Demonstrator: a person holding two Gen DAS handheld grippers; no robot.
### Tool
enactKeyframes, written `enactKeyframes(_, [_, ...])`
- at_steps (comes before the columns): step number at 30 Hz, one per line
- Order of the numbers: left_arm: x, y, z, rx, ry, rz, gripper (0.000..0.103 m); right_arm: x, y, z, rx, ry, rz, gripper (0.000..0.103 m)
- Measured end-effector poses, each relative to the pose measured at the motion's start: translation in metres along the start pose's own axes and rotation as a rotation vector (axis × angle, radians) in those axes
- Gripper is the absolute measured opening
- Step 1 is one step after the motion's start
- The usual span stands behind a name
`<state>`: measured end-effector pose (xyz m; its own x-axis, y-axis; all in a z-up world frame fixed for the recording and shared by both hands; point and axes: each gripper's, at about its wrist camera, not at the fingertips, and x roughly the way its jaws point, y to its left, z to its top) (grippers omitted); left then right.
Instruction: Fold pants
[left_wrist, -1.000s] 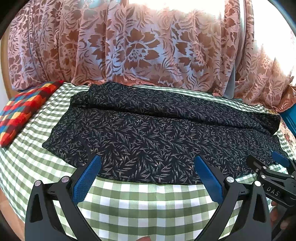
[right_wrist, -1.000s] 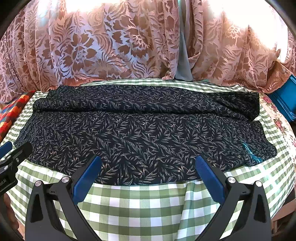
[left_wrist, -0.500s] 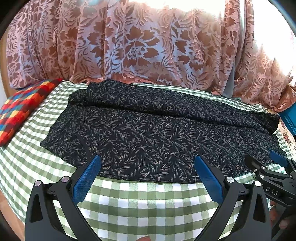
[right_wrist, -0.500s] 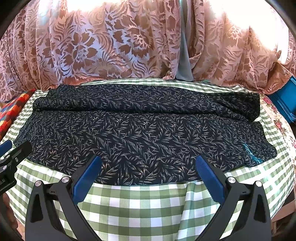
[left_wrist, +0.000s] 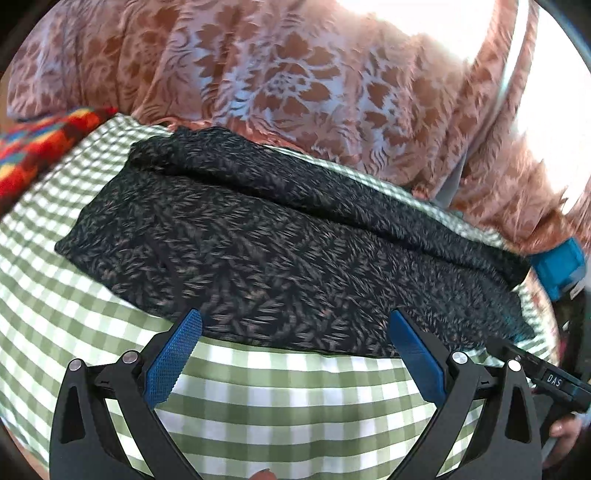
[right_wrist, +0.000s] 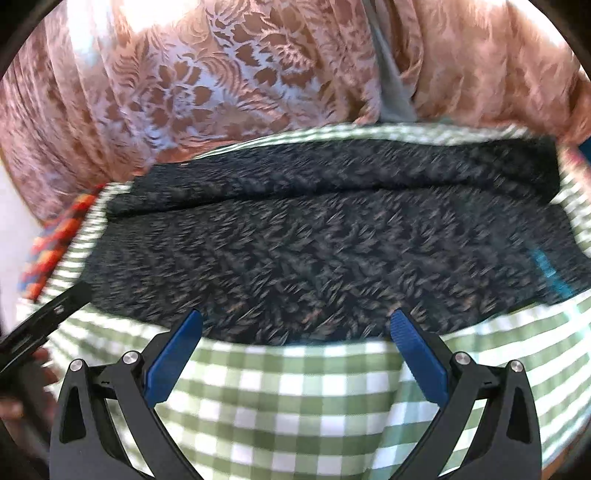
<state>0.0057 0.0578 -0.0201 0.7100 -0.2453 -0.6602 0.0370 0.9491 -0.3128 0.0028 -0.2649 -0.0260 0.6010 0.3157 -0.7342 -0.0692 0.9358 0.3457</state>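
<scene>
Two grippers, both mine, both spread wide, holding nothing. Left view: my left gripper (left_wrist: 293, 347) over checked cloth (left_wrist: 280, 387), just short of pants' (left_wrist: 280, 251) near edge; pants lie flat across cloth, far side folded over. Curtain (left_wrist: 295, 81) behind, blue box (left_wrist: 557, 264) right. Right view, blurred: my right gripper (right_wrist: 295, 347) same spot by hem; pillow (right_wrist: 55, 240) left.

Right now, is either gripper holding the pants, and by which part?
Nothing held. The left gripper and right gripper are both open, hovering short of the near edge of the pants.
</scene>
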Motion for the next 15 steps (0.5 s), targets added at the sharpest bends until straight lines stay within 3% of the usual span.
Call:
enactKeyframes(5, [-0.008,0.055,0.007,-0.124,0.032,0.049,0.100,-0.008,-0.058,-0.008,0.227,0.087,0.177,0.101])
enactKeyframes(9, [-0.006,0.113,0.006,-0.321,0.043,0.066,0.100,-0.013,-0.104,-0.008,0.412,0.077,0.241,0.101])
enactKeyframes(10, [-0.003,0.129,0.004,-0.389,0.045,0.068,0.096,-0.014,-0.109,-0.006,0.434,0.066,0.247,0.100])
enactKeyframes(11, [-0.002,0.141,0.002,-0.431,0.045,0.067,0.085,-0.015,-0.113,-0.004,0.440,0.060,0.241,0.100])
enactKeyframes(13, [0.006,0.164,0.002,-0.506,0.048,0.083,0.071,-0.014,-0.117,0.005,0.449,0.048,0.218,0.095])
enactKeyframes(15, [0.014,0.183,0.003,-0.576,0.042,0.063,0.070,-0.010,-0.119,0.011,0.455,0.047,0.193,0.082])
